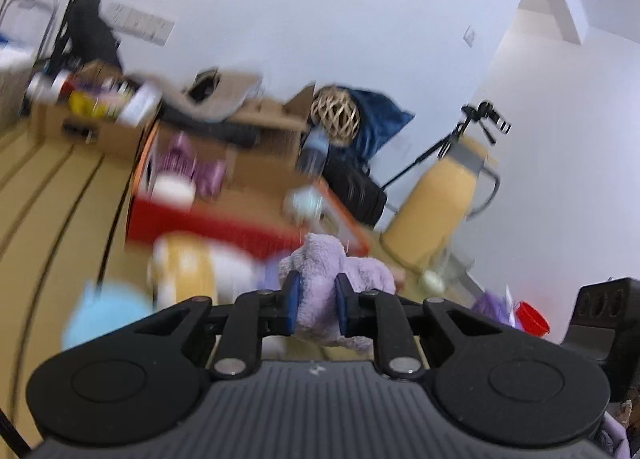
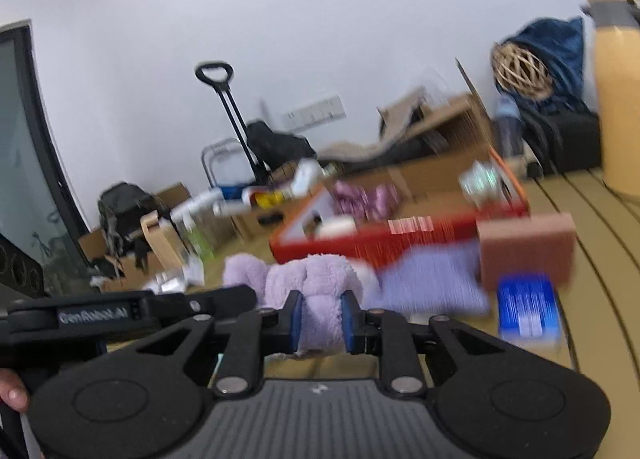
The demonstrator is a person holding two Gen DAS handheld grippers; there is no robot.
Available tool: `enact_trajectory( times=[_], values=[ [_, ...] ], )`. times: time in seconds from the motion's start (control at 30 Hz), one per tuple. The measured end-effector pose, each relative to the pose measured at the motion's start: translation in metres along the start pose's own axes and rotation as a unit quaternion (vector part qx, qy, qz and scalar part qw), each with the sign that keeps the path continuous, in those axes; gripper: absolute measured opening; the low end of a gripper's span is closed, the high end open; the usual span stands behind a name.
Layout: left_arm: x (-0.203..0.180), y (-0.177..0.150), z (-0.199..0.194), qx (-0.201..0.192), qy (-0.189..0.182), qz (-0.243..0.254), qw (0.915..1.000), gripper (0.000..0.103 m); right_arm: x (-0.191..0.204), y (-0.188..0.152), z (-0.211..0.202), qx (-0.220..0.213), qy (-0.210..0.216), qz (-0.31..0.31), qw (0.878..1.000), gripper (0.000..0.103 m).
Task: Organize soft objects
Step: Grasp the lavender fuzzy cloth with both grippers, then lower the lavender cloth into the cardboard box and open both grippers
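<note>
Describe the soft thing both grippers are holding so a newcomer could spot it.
Find the red box on the wooden table. In front of it, the purple plush is pinched by the left gripper and right gripper. It is fluffy; the boxes beside it are hard-edged.

Left gripper: jaws closed in on a lilac plush toy, blue pads pressing its fabric from both sides. Right gripper: jaws likewise clamped on the same plush toy, pads sunk into the pile. Left gripper's black body shows at the left edge of the right wrist view, with a fingertip of the person below it.
</note>
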State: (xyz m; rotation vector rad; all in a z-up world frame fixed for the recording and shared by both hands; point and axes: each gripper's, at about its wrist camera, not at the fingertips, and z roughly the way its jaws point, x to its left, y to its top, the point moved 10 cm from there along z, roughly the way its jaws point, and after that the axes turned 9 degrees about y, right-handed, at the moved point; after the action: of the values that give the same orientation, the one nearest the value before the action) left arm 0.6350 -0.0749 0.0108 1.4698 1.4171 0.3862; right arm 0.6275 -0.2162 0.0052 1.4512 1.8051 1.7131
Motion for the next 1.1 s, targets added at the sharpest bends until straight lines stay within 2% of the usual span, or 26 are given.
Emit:
enact_trajectory(
  times=[0.07, 0.13, 0.23, 0.3, 0.37, 0.4, 0.43, 0.47, 0.57, 0.67, 0.73, 0.8, 0.9, 1.0, 1.03, 1.1],
  values=[
    [0.002, 0.036, 0.013, -0.006, 0.006, 0.009, 0.9999, 0.018, -0.002, 0.035, 0.021, -0.005, 0.009, -0.004, 1.0, 0.02],
    [0.012, 0.066, 0.037, -0.003, 0.029, 0.019, 0.9994, 0.018, -0.013, 0.064, 0.055, 0.007, 0.021, 0.017, 1.0, 0.02],
    [0.042, 0.09, 0.088, 0.038, 0.054, 0.0, 0.9978, 0.019, -0.042, 0.084, 0.117, 0.044, 0.014, 0.054, 0.997, 0.02],
    [0.069, 0.091, 0.123, 0.076, 0.072, -0.036, 0.9939, 0.019, -0.061, 0.082, 0.157, 0.078, 0.002, 0.07, 0.995, 0.02],
    [0.088, 0.082, 0.15, 0.112, 0.099, -0.03, 0.9883, 0.025, -0.079, 0.069, 0.192, 0.11, -0.02, 0.081, 0.99, 0.02],
    [0.097, 0.079, 0.154, 0.115, 0.118, -0.023, 0.986, 0.032, -0.087, 0.059, 0.205, 0.13, -0.027, 0.09, 0.987, 0.02],
    [0.103, 0.077, 0.156, 0.11, 0.134, -0.014, 0.9848, 0.049, -0.092, 0.049, 0.215, 0.142, -0.031, 0.099, 0.984, 0.021],
    [0.106, 0.077, 0.155, 0.099, 0.135, -0.003, 0.9858, 0.055, -0.094, 0.042, 0.223, 0.151, -0.035, 0.104, 0.982, 0.021],
    [0.111, 0.076, 0.151, 0.085, 0.133, 0.008, 0.9875, 0.055, -0.094, 0.023, 0.233, 0.17, -0.048, 0.087, 0.98, 0.024],
    [0.112, 0.079, 0.142, 0.082, 0.142, 0.011, 0.9864, 0.056, -0.088, 0.025, 0.23, 0.168, -0.038, 0.074, 0.982, 0.034],
    [0.108, 0.085, 0.13, 0.075, 0.142, 0.018, 0.9868, 0.057, -0.084, 0.035, 0.22, 0.159, -0.042, 0.058, 0.985, 0.05],
    [0.102, 0.091, 0.115, 0.065, 0.145, 0.026, 0.9869, 0.058, -0.078, 0.049, 0.201, 0.151, -0.048, 0.035, 0.987, 0.051],
    [0.089, 0.1, 0.086, 0.049, 0.149, 0.044, 0.9867, 0.061, -0.065, 0.078, 0.151, 0.123, -0.051, 0.006, 0.991, 0.051],
    [0.074, 0.108, 0.05, 0.03, 0.159, 0.07, 0.9844, 0.075, -0.056, 0.104, 0.093, 0.092, -0.067, -0.026, 0.993, 0.057],
    [0.071, 0.109, 0.037, 0.021, 0.166, 0.074, 0.9831, 0.083, -0.053, 0.112, 0.071, 0.083, -0.074, -0.038, 0.993, 0.058],
    [0.063, 0.11, 0.012, 0.007, 0.175, 0.078, 0.9814, 0.089, -0.047, 0.121, 0.03, 0.068, -0.082, -0.053, 0.993, 0.064]
  ],
)
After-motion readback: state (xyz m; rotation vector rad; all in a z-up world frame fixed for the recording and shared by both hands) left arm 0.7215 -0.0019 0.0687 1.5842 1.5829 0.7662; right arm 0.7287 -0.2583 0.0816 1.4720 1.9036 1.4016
